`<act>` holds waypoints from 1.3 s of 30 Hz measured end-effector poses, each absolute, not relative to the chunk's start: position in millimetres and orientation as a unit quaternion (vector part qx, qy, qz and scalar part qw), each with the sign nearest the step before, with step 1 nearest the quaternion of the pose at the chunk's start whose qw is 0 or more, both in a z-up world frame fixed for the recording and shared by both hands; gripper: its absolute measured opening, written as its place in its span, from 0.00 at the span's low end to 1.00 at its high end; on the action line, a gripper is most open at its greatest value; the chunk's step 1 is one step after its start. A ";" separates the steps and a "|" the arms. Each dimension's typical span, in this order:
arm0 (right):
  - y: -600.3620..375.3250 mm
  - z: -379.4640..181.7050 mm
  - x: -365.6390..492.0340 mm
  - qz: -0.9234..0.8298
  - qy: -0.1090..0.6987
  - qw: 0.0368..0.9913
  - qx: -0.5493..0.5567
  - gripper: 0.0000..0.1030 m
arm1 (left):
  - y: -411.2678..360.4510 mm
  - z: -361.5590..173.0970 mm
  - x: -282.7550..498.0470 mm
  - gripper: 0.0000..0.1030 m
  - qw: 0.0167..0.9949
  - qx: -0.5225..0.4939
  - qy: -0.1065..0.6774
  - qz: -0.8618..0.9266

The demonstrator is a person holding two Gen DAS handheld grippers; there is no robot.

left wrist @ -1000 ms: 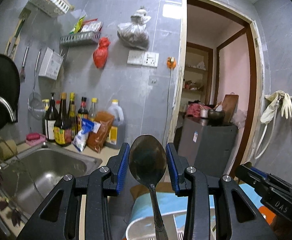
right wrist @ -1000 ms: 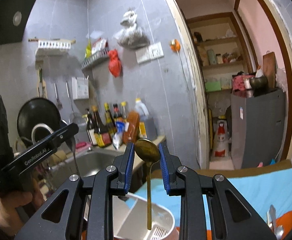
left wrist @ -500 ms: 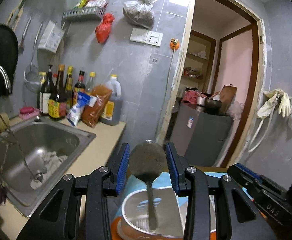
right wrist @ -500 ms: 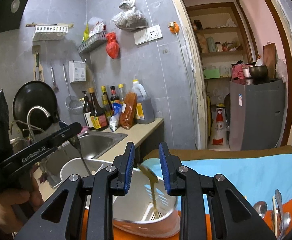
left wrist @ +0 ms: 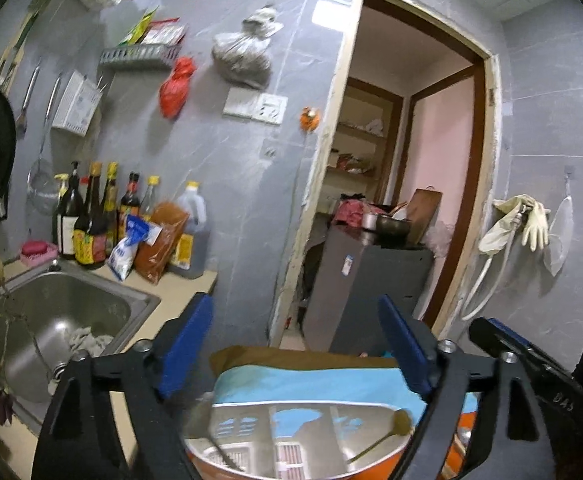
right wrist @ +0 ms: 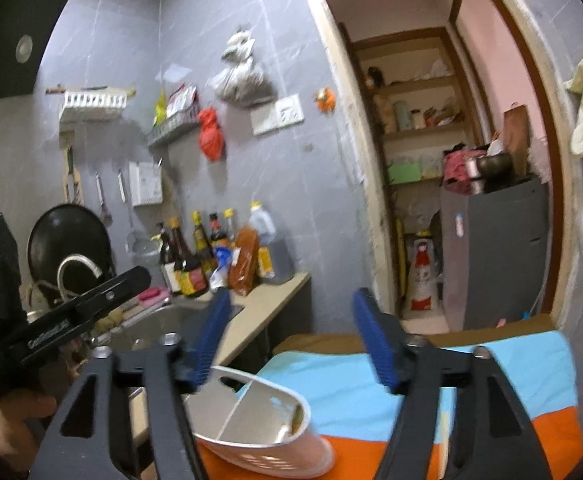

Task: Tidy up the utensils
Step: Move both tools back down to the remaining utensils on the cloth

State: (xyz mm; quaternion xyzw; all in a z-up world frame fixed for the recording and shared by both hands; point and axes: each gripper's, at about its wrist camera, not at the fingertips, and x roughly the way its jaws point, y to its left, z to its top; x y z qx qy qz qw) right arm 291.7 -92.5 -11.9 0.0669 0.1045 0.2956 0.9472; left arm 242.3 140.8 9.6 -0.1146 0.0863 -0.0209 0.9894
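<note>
A white utensil holder [left wrist: 291,420] [right wrist: 259,420] stands on a blue and orange cloth. Two spoons lie inside it: a gold-tinted spoon [left wrist: 391,430] leans to its right side and shows at the rim in the right wrist view [right wrist: 296,416], and a steel spoon [left wrist: 211,436] leans to its left. My left gripper [left wrist: 295,344] is open and empty above the holder. My right gripper [right wrist: 291,340] is open and empty above the holder. The left gripper also shows at the left of the right wrist view [right wrist: 71,316].
A steel sink [left wrist: 51,320] and a counter with several sauce bottles [left wrist: 91,220] lie to the left. The cloth-covered table [right wrist: 491,384] extends right. A doorway with a grey cabinet [left wrist: 371,280] is behind.
Both grippers opened and let go of their spoons. The spoons dropped into the white holder. Both views tilted up a little.
</note>
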 end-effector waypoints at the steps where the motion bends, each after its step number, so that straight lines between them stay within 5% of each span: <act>1: -99.2 -9.3 290.1 0.292 0.101 0.949 0.068 0.78 | 135.6 12.9 241.5 0.90 0.990 -0.112 0.084 -0.021; 7: -149.6 9.4 275.5 0.252 0.078 0.963 0.061 1.00 | 91.2 25.5 236.2 0.98 0.993 -0.092 0.074 -0.027; 20: -250.9 1.8 259.1 0.171 0.083 0.981 0.039 1.00 | -14.0 4.8 243.9 0.98 0.988 -0.068 0.107 -0.089; 39: -336.6 -91.8 294.5 0.130 0.195 0.971 0.054 1.00 | -98.0 -94.7 297.7 0.97 0.960 -0.058 0.255 -0.098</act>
